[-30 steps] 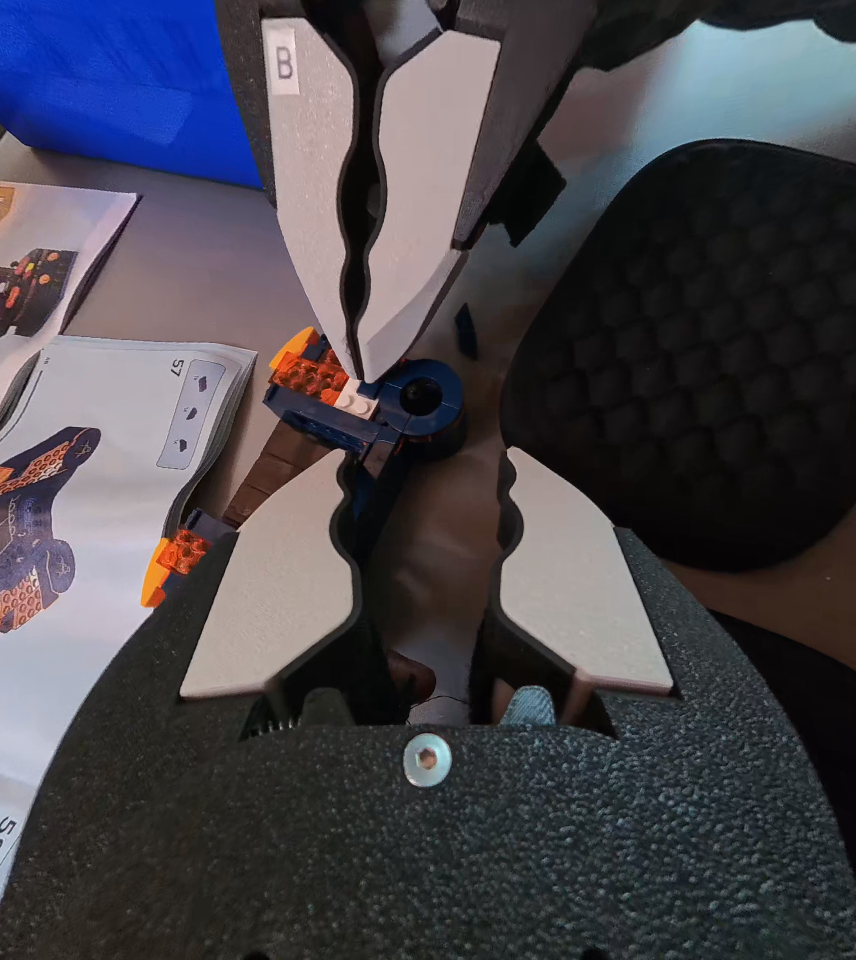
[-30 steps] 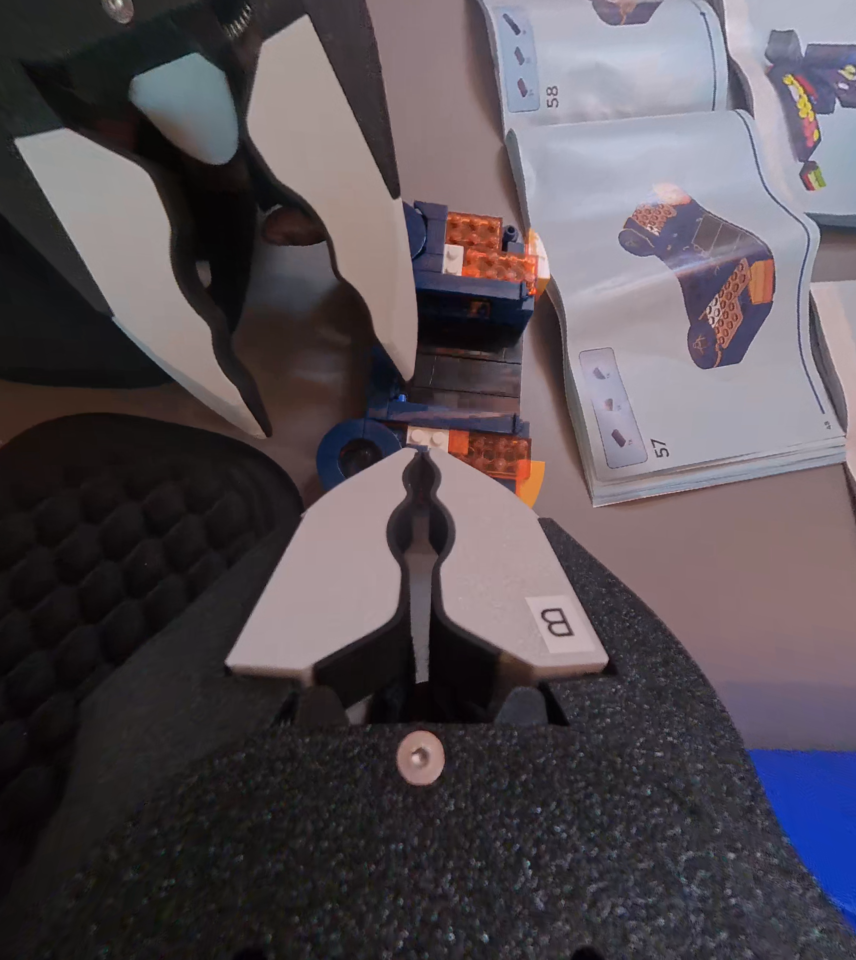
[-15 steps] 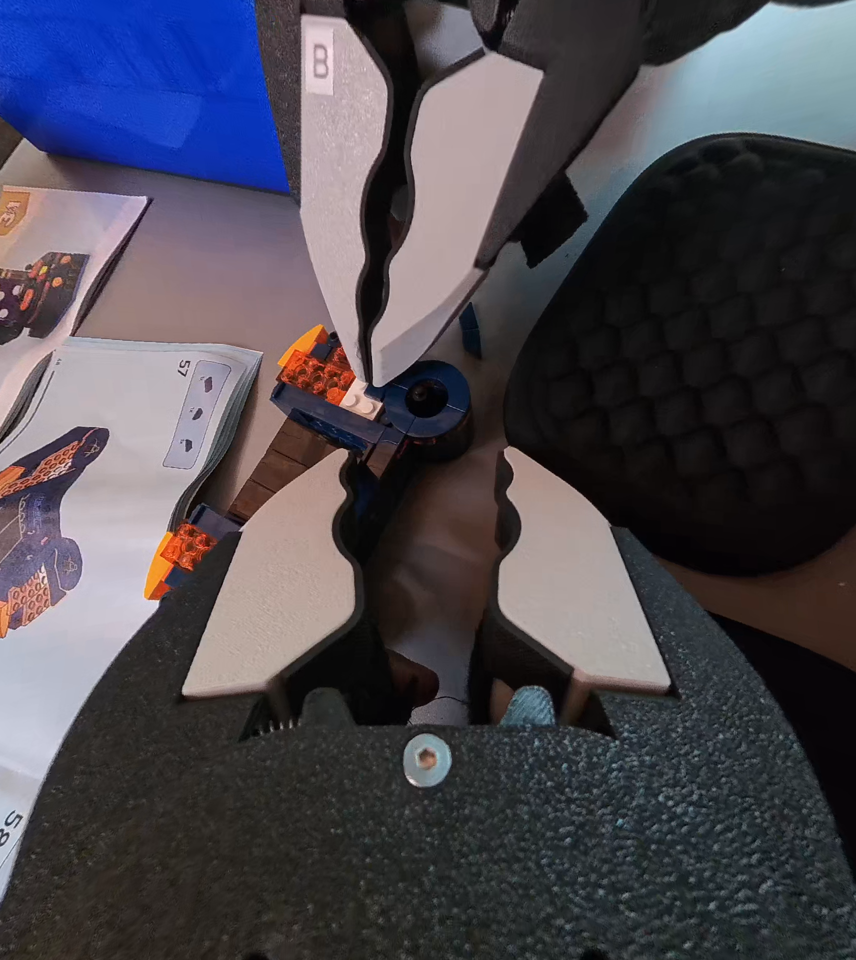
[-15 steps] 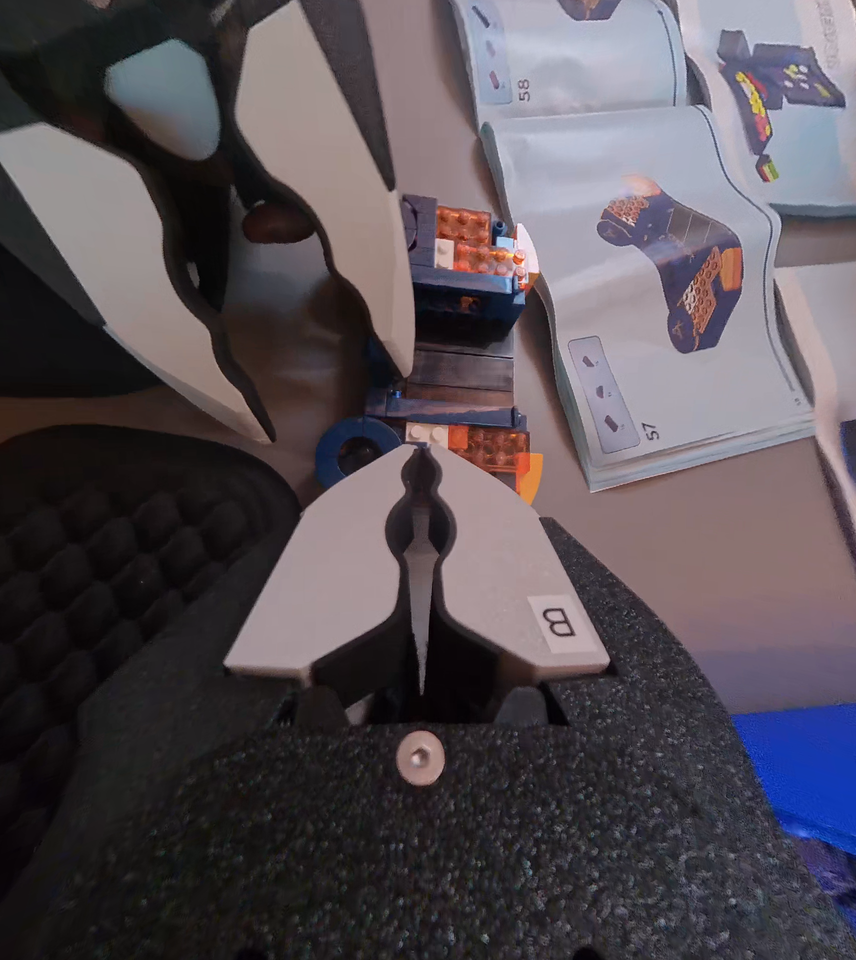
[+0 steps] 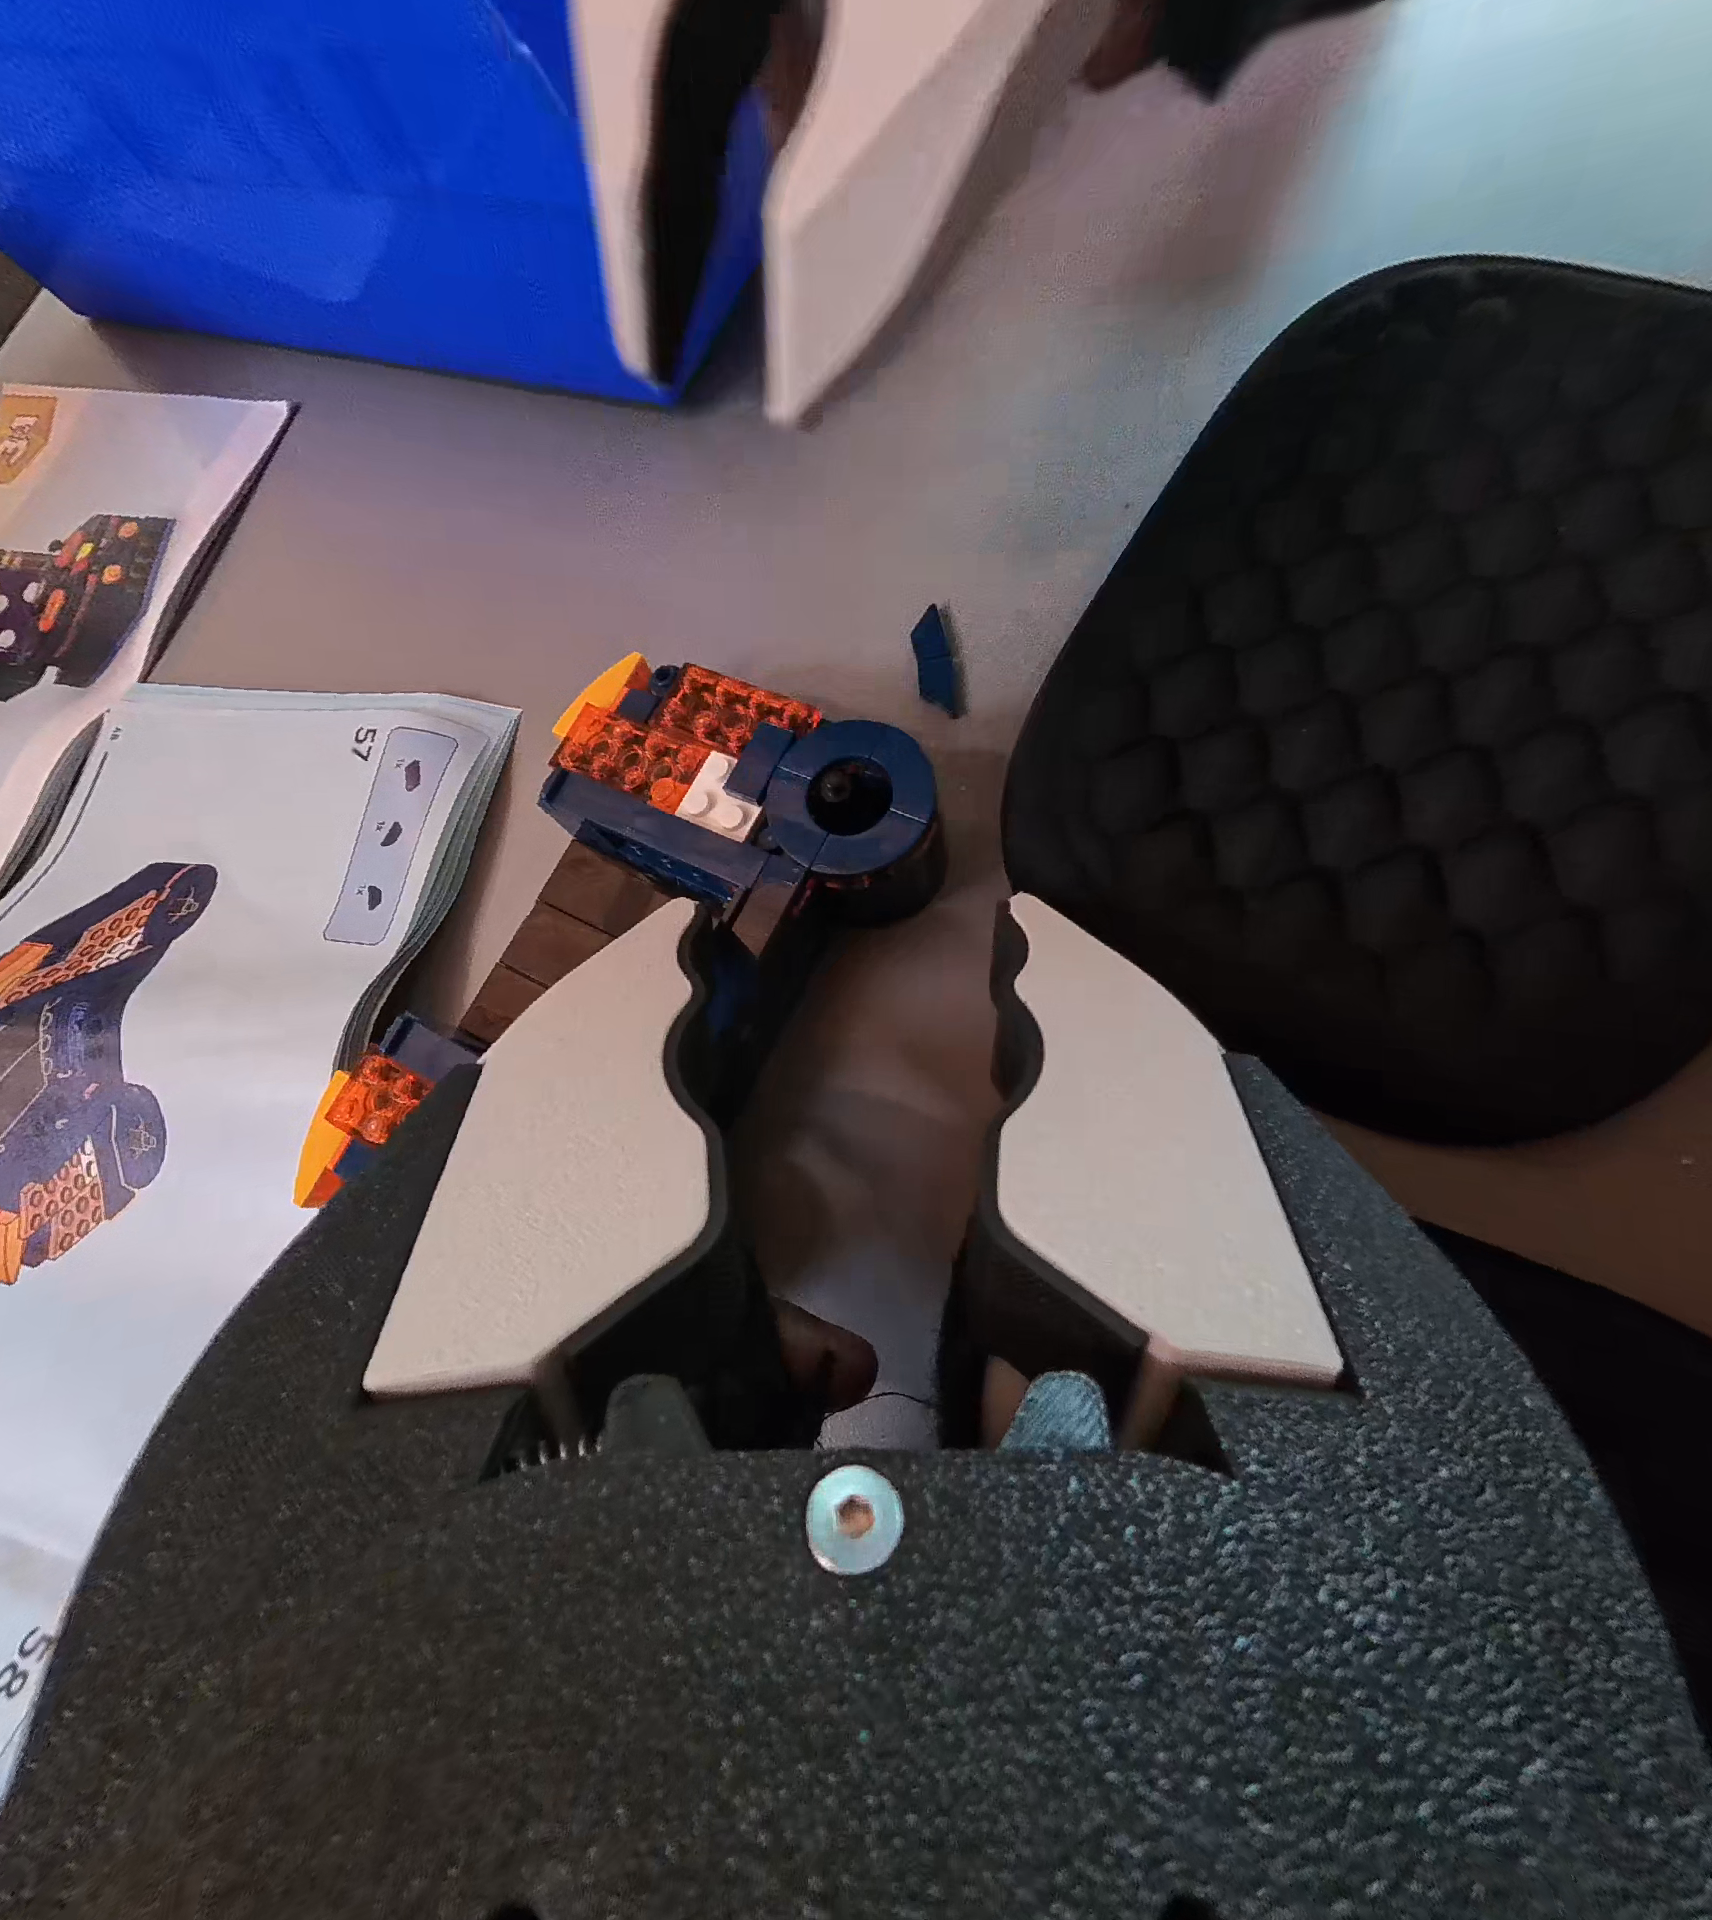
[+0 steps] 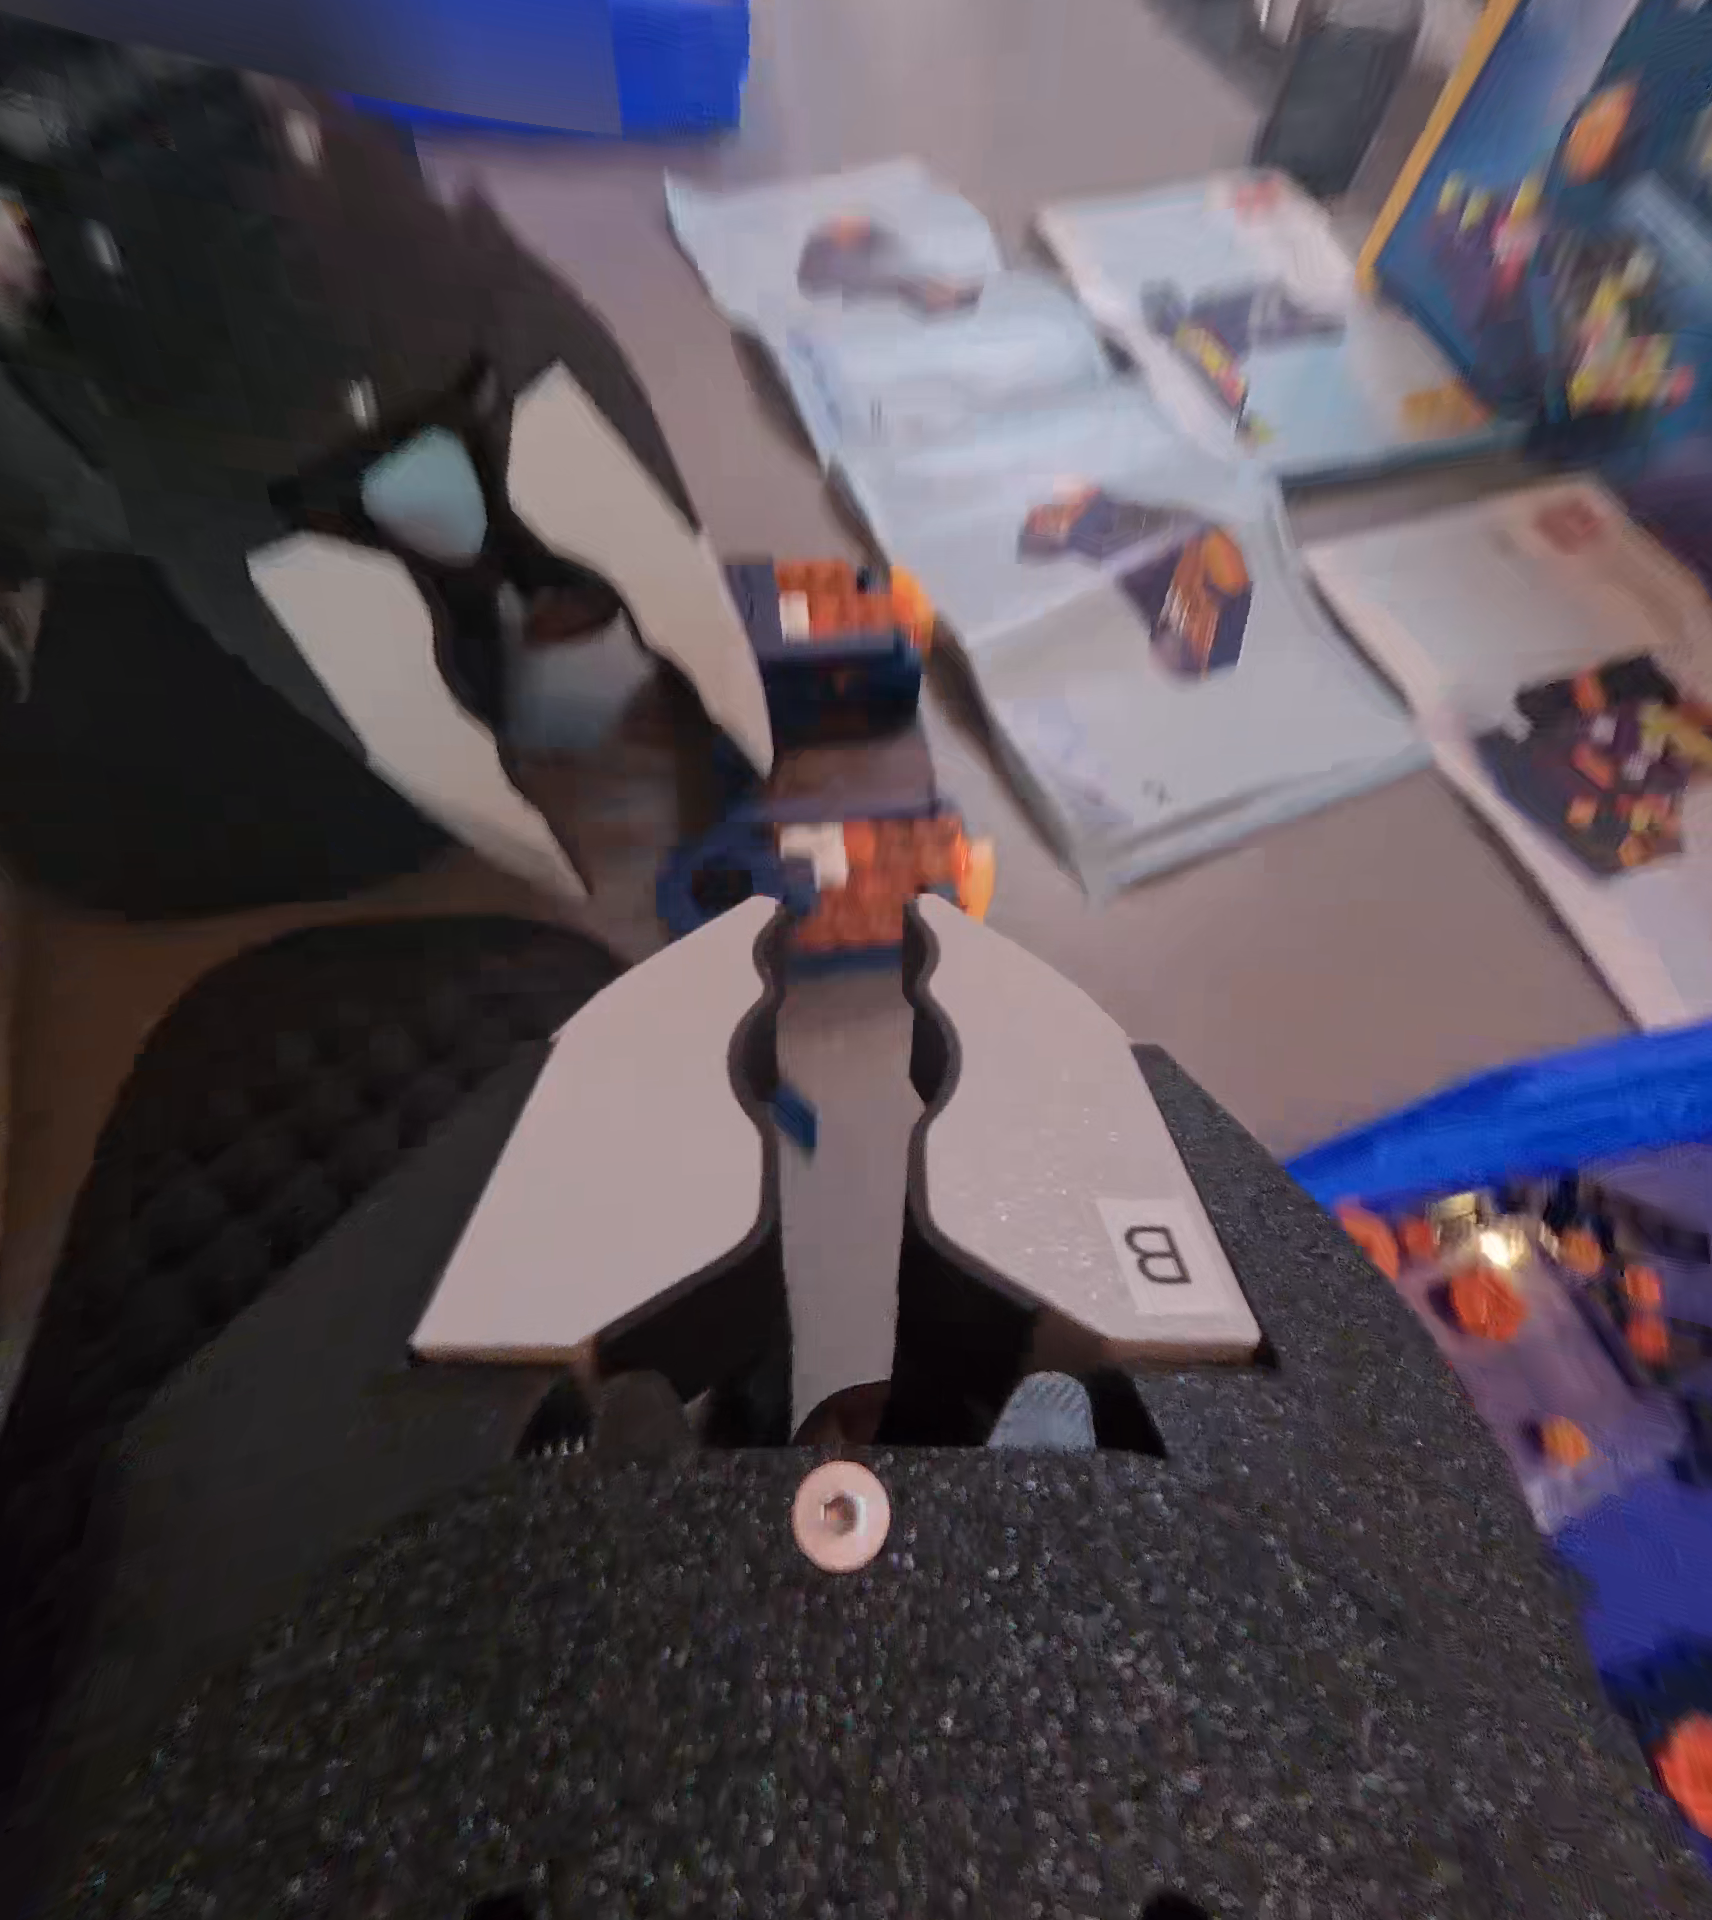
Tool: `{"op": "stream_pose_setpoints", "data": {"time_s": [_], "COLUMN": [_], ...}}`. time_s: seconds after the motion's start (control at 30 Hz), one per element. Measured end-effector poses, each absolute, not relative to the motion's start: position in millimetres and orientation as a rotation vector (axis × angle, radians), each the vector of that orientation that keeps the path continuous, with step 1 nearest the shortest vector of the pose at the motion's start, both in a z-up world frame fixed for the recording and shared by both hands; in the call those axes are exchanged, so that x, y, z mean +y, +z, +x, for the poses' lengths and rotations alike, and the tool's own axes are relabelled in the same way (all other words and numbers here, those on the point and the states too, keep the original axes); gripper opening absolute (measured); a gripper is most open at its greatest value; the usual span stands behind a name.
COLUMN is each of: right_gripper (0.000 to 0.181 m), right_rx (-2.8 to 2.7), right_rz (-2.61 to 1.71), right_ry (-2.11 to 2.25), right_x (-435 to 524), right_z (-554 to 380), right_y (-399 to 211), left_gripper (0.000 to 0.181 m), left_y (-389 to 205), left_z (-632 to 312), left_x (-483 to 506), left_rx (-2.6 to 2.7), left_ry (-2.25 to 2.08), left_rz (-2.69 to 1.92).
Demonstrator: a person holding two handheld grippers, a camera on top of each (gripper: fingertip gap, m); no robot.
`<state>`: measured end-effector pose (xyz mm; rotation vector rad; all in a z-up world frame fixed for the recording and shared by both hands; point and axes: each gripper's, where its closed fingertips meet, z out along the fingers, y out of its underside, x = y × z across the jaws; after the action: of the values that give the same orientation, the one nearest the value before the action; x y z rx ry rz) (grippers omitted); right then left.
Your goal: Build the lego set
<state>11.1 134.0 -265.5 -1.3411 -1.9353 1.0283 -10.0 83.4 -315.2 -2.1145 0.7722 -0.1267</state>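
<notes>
On the desk, just beside the open instruction booklet, the lego model is seen. The left tongs are spread wide at its near edge, gripping nothing. The right tongs, blurred, are parted and empty, raised clear of the model.

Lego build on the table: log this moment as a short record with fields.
build: dark blue and orange model on the grey table, part-finished
loose piece: small dark blue slope lying apart, beside the black pad
left gripper: jaws open, one finger against the model's near side
right gripper: jaws open, empty, clear of the model; view blurred
instructions: open booklet beside the model
parts supply: blue bin holding orange pieces
</notes>
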Motion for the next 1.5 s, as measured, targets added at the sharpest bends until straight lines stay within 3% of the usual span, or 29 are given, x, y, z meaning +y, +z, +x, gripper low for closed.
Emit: {"op": "stream_pose_setpoints", "data": {"time_s": [0.2, 0.47, 1.03, 1.2, 1.33, 1.5], "right_gripper": [0.006, 0.015, 0.007, 0.007, 0.006, 0.006], "right_rx": [-2.076, -2.248, -2.068, -1.721, -1.066, -0.359], "right_rz": [-1.435, -1.307, -1.398, -1.485, -1.583, -1.630], "right_ry": [0.826, 0.774, 0.940, 1.171, 1.709, 2.305], "right_x": [134, 138, 141, 144, 142, 143], "right_z": [47, 39, 37, 26, 9, -1], "right_y": [-314, -337, -332, -291, -219, -181], "left_gripper": [0.052, 0.048, 0.044, 0.041, 0.034, 0.031], "left_y": [-315, -293, -314, -296, -239, -193], "left_z": [-8, -7, -7, -2, -7, -17], "left_x": [84, 84, 79, 90, 102, 108], "left_rx": [0.776, 0.734, 0.796, 0.700, 0.414, 0.376], "left_ry": [-0.116, -0.127, -0.092, -0.126, -0.248, 0.080], "left_rz": [-2.121, -2.010, -2.111, -2.028, -1.741, -1.496]}}
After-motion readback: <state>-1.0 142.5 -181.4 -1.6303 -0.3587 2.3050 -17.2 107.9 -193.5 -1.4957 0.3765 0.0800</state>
